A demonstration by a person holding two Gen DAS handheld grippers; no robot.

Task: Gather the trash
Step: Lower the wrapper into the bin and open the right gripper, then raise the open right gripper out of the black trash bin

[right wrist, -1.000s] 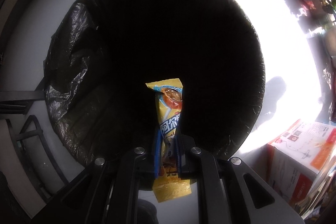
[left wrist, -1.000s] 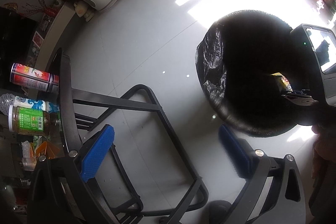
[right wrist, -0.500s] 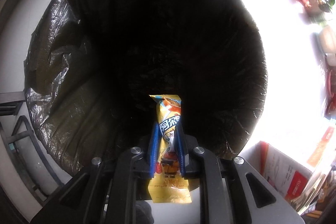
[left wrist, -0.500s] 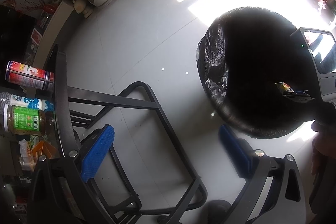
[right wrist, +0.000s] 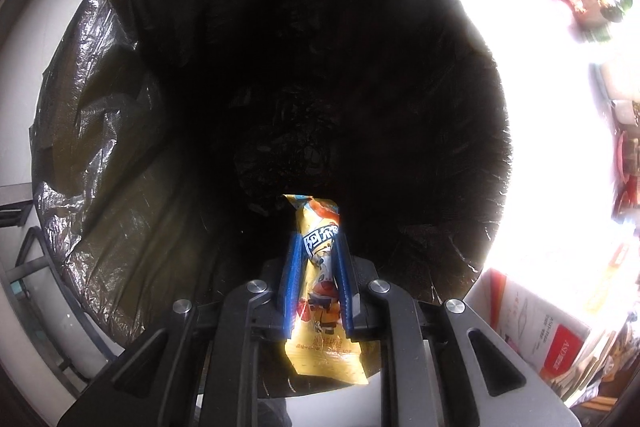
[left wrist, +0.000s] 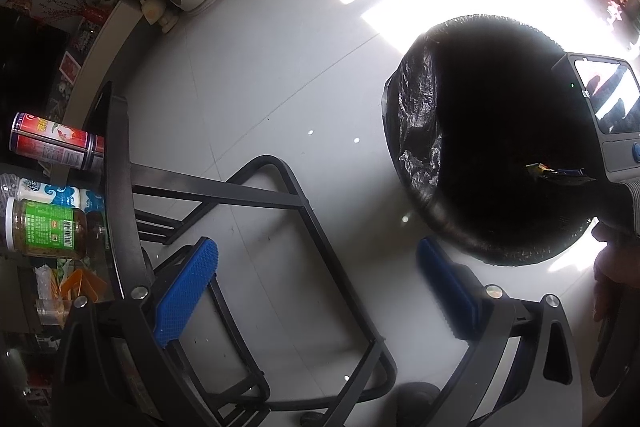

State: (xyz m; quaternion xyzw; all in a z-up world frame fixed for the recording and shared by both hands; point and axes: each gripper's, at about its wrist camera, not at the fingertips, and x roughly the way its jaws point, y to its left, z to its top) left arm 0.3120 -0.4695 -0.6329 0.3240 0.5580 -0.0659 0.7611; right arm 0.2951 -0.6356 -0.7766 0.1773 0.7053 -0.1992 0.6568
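Note:
A yellow snack wrapper [right wrist: 322, 267] hangs between the blue pads of my right gripper [right wrist: 317, 239], which is shut on it and points straight down. Directly below it gapes a round trash bin lined with a black bag [right wrist: 120, 147]; its inside is dark. In the left wrist view the same bin [left wrist: 420, 131] stands on the white floor at the right, with the right gripper [left wrist: 560, 173] and the wrapper's tip [left wrist: 538, 167] over its opening. My left gripper [left wrist: 316, 247] is open, its blue pads [left wrist: 186, 291] wide apart with nothing between them, above the floor.
A glass table with a black frame [left wrist: 280, 195] sits at the left, carrying a red can [left wrist: 56, 147], a green-labelled jar [left wrist: 46, 229] and a bottle [left wrist: 52, 189]. A box with papers [right wrist: 540, 331] stands beside the bin. A person's hand [left wrist: 612, 267] shows at the right edge.
My right gripper has sunk toward the bin, whose opening now fills more of its view; the wrapper has stayed in the grip. The left gripper has barely shifted.

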